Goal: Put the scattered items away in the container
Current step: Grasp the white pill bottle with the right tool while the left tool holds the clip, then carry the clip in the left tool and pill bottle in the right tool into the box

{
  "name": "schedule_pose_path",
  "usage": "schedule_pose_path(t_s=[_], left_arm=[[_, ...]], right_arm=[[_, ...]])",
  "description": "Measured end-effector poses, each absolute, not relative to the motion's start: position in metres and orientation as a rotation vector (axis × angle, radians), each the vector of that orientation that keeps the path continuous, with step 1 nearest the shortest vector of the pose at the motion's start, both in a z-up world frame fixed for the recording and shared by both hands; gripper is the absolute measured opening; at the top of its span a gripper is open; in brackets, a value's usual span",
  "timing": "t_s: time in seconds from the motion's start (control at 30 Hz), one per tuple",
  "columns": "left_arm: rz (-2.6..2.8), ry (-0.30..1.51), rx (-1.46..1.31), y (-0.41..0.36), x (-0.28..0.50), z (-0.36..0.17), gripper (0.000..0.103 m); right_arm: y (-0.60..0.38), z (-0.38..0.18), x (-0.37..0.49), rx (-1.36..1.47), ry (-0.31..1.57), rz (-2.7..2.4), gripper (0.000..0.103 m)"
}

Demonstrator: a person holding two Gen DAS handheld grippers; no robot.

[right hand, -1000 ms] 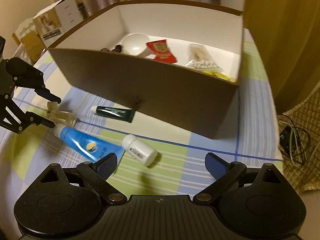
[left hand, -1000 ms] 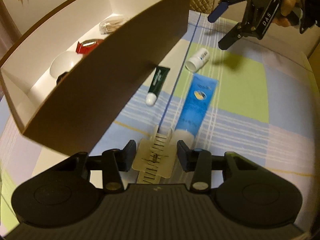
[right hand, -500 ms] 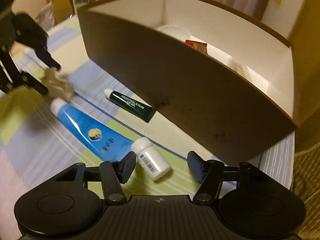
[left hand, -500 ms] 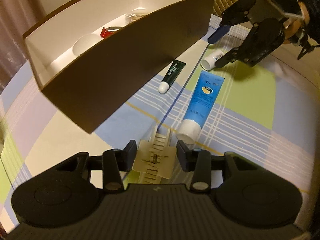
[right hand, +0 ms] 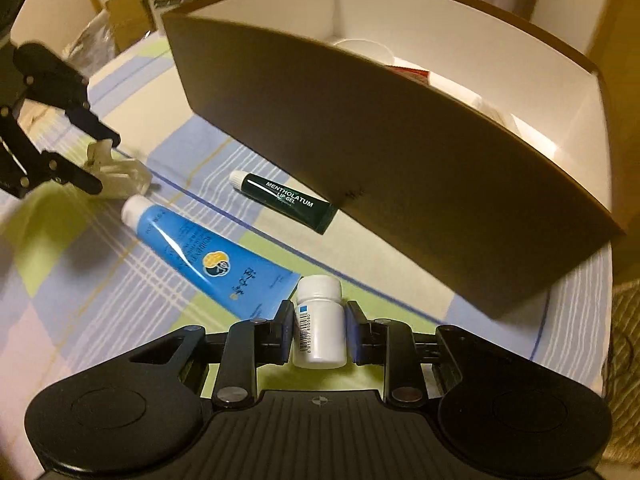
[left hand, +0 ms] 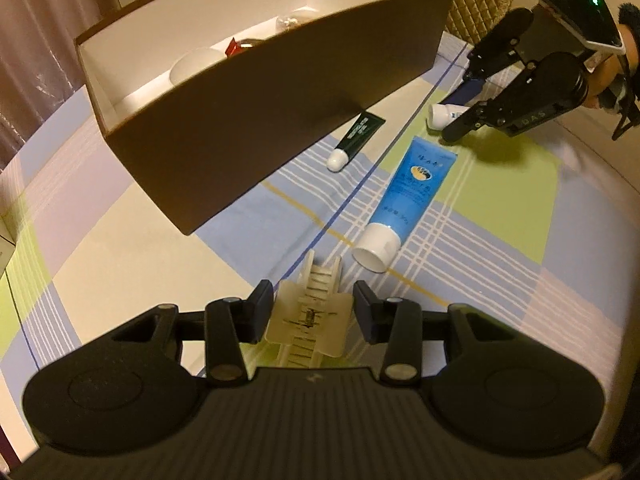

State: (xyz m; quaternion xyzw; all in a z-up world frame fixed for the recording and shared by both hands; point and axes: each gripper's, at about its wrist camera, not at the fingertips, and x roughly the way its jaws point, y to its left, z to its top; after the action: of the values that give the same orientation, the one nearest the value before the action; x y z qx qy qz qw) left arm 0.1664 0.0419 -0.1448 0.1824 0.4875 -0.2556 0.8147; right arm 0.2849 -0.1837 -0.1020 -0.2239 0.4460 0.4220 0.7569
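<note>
Right wrist view, box (right hand: 400,168) wall hiding contents, left tongs (right hand: 94,164) cropped

Brown box (right hand: 400,152), white inside, open top, already holding several items. Outside on the checked cloth: small white bottle (right hand: 319,328) lying on its side; blue tube (left hand: 408,196) with white cap; dark green lip-gel tube (right hand: 288,200) beside the box wall; pale plastic clip (left hand: 310,320).
</note>
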Motion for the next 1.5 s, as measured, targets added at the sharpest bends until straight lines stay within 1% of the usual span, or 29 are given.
schedule_pose_path(t_s=[0.23,0.7,1.17,1.5], left_arm=[[-0.528,0.972,0.406,0.038,0.16,-0.116,0.038],[-0.497,0.815,0.361,0.026,0.161,-0.061,0.038],[-0.46,0.701,0.333,0.022,0.193,-0.024,0.038],[-0.439,0.665,0.321,0.013,0.236,-0.01,0.038]], right_arm=[[-0.204,-0.076,0.283,-0.383,0.97,0.878,0.03],[-0.222,-0.024,0.282,-0.291,0.919,0.823,0.03],[-0.211,0.02,0.3,-0.258,0.848,0.821,0.03],[-0.189,0.036,0.341,-0.254,0.808,0.799,0.03]])
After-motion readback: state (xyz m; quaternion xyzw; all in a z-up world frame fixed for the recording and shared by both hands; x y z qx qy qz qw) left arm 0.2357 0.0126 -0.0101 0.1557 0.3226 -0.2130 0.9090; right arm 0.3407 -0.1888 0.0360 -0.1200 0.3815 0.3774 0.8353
